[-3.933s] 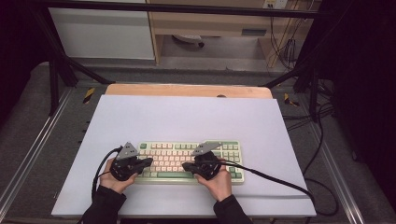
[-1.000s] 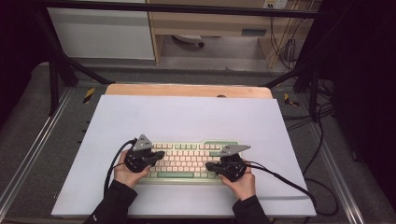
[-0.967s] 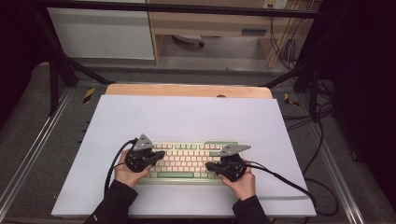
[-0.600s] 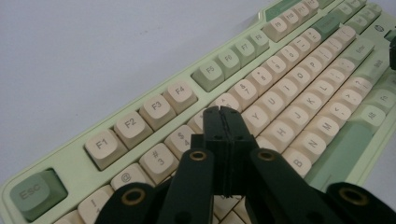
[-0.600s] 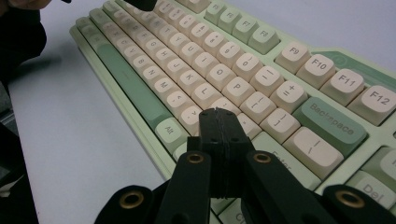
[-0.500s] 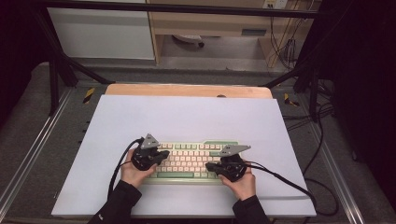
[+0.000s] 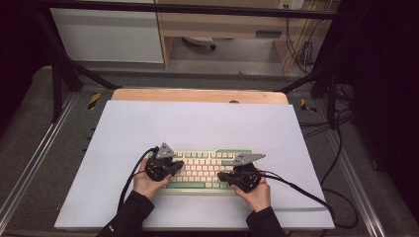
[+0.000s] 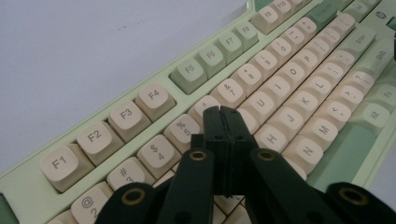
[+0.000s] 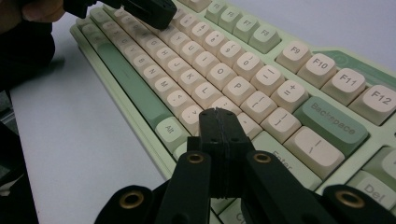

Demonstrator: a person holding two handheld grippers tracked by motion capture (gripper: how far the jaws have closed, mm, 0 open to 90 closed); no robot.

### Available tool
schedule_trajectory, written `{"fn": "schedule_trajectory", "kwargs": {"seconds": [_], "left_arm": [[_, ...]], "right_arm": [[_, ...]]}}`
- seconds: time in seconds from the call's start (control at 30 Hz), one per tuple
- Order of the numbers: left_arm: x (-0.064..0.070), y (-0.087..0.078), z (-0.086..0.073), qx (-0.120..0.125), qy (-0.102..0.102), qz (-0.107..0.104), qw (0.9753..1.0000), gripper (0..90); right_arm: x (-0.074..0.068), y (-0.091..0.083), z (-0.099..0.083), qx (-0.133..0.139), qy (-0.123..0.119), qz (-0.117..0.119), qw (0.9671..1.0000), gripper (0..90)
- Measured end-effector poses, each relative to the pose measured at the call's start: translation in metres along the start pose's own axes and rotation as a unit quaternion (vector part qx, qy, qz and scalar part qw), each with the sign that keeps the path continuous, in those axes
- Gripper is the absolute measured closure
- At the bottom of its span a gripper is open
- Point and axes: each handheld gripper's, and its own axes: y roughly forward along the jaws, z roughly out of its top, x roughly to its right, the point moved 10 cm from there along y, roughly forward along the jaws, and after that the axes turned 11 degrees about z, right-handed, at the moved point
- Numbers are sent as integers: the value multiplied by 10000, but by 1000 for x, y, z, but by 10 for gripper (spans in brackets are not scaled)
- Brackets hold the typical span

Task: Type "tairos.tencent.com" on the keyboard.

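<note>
A pale green keyboard (image 7: 205, 170) with cream keys lies on the white table top, near its front edge. My left gripper (image 7: 174, 164) hovers over the keyboard's left half with its jaws pressed together and empty; in the left gripper view its tip (image 8: 223, 113) sits over the number row near the 6 key. My right gripper (image 7: 223, 176) is over the right half, jaws also together and empty. In the right gripper view its tip (image 9: 218, 115) hangs above the keys left of Enter, and the left gripper (image 9: 152, 11) shows at the top.
The white sheet (image 7: 197, 123) covers a wooden table (image 7: 197, 95). Black cables (image 7: 301, 190) trail from both grippers toward the front and right. Metal frame rails (image 7: 29, 158) run along both sides of the table.
My left gripper has moved rightward along the keyboard, from its left end toward the middle-left keys. The right gripper shifted right earlier and has held still for the last second.
</note>
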Motion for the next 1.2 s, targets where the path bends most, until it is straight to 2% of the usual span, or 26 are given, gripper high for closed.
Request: {"fn": "schedule_trajectory", "kwargs": {"seconds": [0.43, 0.9, 1.2], "left_arm": [[1, 0, -3, 30, 33, -41, 10000, 897], [-6, -28, -7, 209, 19, -39, 9998, 897], [-11, -36, -14, 223, 4, -25, 9997, 897]], "right_arm": [[0, -1, 0, 15, 4, -7, 10000, 900], [-1, -4, 2, 61, 3, -17, 10000, 900], [-1, -4, 4, 87, 23, -7, 10000, 900]]}}
